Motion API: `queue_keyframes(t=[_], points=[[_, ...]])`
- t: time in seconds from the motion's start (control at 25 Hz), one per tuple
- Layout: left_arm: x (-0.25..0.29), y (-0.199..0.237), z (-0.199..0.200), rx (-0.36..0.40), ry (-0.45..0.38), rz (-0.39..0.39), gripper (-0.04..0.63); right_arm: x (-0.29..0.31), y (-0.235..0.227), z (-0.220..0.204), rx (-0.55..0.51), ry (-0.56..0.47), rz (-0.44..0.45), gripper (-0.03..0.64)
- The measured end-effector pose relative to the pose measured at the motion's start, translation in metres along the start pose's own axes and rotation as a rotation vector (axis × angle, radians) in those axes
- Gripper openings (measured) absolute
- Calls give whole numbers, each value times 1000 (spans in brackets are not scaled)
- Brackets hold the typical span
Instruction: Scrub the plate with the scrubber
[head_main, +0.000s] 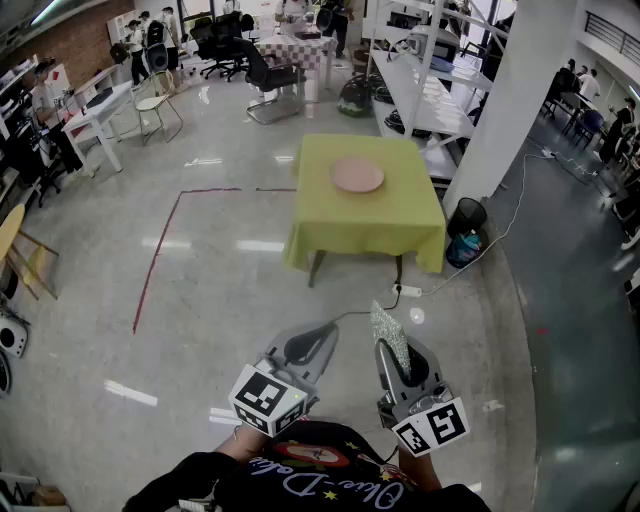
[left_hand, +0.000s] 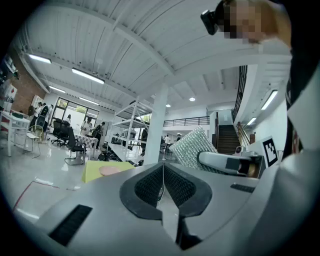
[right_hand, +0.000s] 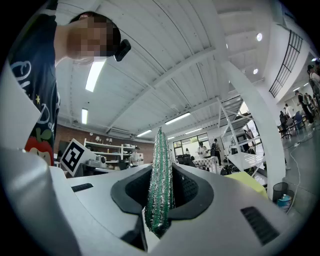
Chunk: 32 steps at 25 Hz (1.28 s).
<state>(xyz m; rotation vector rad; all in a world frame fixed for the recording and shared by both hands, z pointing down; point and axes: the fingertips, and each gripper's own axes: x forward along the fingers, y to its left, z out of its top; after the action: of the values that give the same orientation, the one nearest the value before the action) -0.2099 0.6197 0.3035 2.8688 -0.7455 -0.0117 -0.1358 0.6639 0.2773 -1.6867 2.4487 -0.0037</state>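
Note:
A pinkish plate (head_main: 357, 175) lies on a table with a yellow-green cloth (head_main: 400, 215) several steps ahead of me; the left gripper view shows that plate (left_hand: 110, 170) small and far off. My right gripper (head_main: 397, 352) is shut on a flat silver-green scrubber (right_hand: 160, 180), which stands on edge between its pads and pokes up past them (head_main: 390, 335). My left gripper (head_main: 306, 348) is shut with nothing in it, its black pads (left_hand: 150, 186) pressed together. Both grippers are held close to my body, far short of the table.
Glossy floor lies between me and the table. A white pillar (head_main: 505, 100) and a black bin (head_main: 466, 215) stand right of the table, with a cable and power strip (head_main: 407, 291) on the floor. Shelving (head_main: 425, 90), chairs and people fill the back of the hall.

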Motion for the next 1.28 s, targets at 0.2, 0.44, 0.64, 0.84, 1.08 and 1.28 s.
queue_keyframes(t=[0.2,0.44,0.64,0.84,1.08,1.28], points=[[1,3,0,3,-6,3,6,2,-2,3,21,-26,0,65],[0,-1,1,3,-1,3,5,-2,-1,8,36,-41,-2,66],[9,-13,-4,5,13,4,5,-16,-13,9,49,-46,-8,66],[19,-31,-11,13,25,-2,5,-35,-26,10,56,-55,-12,66],[18,-47,-20,7,33,25,5,-52,-35,5,79,-49,6,66],[18,-47,-30,-2,53,59,5,-56,-39,-3,98,-40,32,66]])
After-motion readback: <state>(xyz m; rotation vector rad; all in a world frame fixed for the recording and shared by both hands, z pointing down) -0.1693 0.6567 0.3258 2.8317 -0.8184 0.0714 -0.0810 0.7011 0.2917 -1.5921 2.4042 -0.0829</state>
